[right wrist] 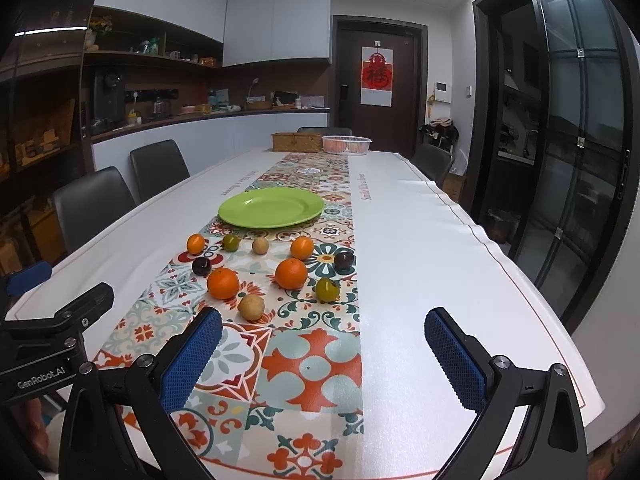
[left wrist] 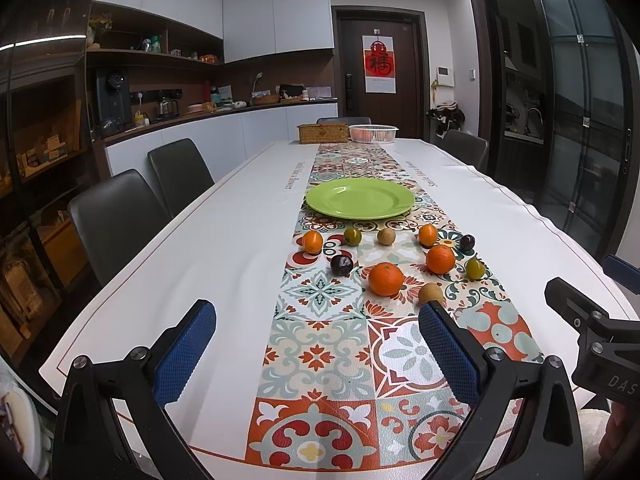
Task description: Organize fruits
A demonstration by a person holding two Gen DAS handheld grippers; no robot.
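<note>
A green plate [left wrist: 360,199] [right wrist: 271,207] lies empty on the patterned runner in the middle of the table. In front of it lie several loose fruits: oranges [left wrist: 385,279] [right wrist: 223,283], dark plums [left wrist: 341,265] [right wrist: 201,266], green fruits [left wrist: 475,268] [right wrist: 327,289] and tan round fruits [left wrist: 431,293] [right wrist: 251,307]. My left gripper [left wrist: 318,346] is open and empty, above the near end of the table, short of the fruits. My right gripper [right wrist: 323,354] is open and empty, to the right of the left one. Each gripper's side shows at the edge of the other's view.
A woven box [left wrist: 323,133] [right wrist: 297,142] and a white plastic basket [left wrist: 373,133] [right wrist: 346,144] stand at the table's far end. Dark chairs [left wrist: 116,224] [right wrist: 93,204] line the left side. A counter with shelves runs along the left wall; a glass door is on the right.
</note>
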